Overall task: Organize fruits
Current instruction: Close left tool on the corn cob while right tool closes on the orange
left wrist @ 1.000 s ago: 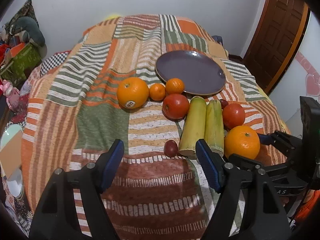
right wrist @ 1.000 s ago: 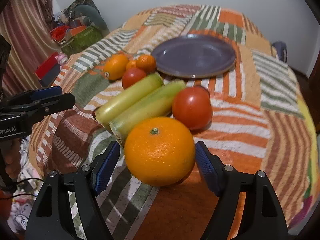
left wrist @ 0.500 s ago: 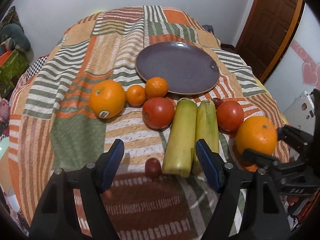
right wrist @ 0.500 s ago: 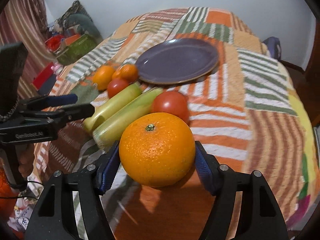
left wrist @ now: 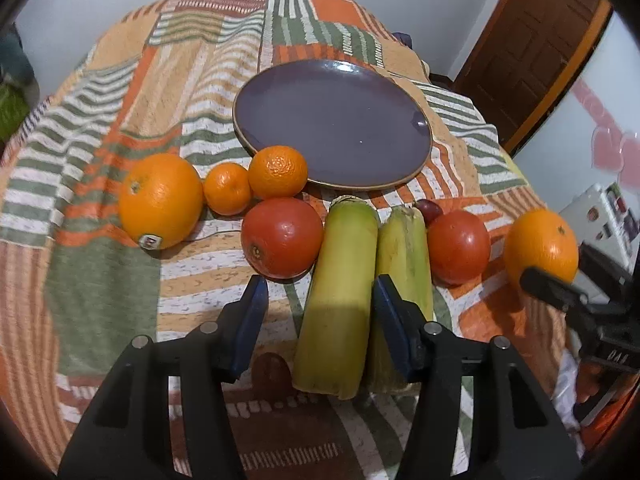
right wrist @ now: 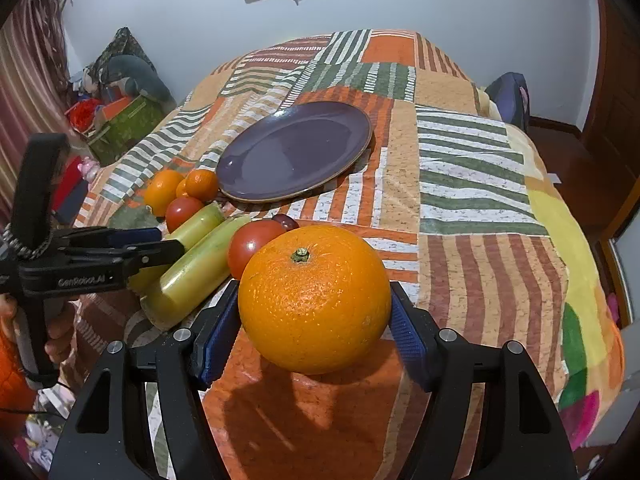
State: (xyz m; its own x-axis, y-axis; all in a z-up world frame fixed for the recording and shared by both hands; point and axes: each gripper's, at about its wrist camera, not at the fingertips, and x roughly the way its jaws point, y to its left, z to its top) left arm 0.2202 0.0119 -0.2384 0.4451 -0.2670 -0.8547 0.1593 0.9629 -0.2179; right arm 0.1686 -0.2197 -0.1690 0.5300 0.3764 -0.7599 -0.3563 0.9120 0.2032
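Note:
My right gripper (right wrist: 314, 320) is shut on a large orange (right wrist: 316, 300) and holds it just above the blanket; the same orange (left wrist: 540, 244) shows at the right of the left wrist view. My left gripper (left wrist: 320, 300) straddles the left of two yellow-green corn cobs (left wrist: 340, 292), and its jaws are closing. The right pad lies against that cob and the left pad stands clear of it. Behind lie a purple plate (left wrist: 332, 128), a stickered orange (left wrist: 160, 200), two mandarins (left wrist: 227, 188), two tomatoes (left wrist: 282, 238) and a small dark fruit (left wrist: 272, 364).
Everything lies on a striped patchwork blanket (right wrist: 472, 168) over a bed. Boxes and clutter (right wrist: 120, 120) stand on the floor at the left, a brown door (left wrist: 532, 48) at the right. A second dark fruit (left wrist: 430, 208) sits behind the right tomato.
The left gripper moved forward and down over the left cob and its jaws narrowed. The right gripper closed on the large orange and lifted it off the blanket.

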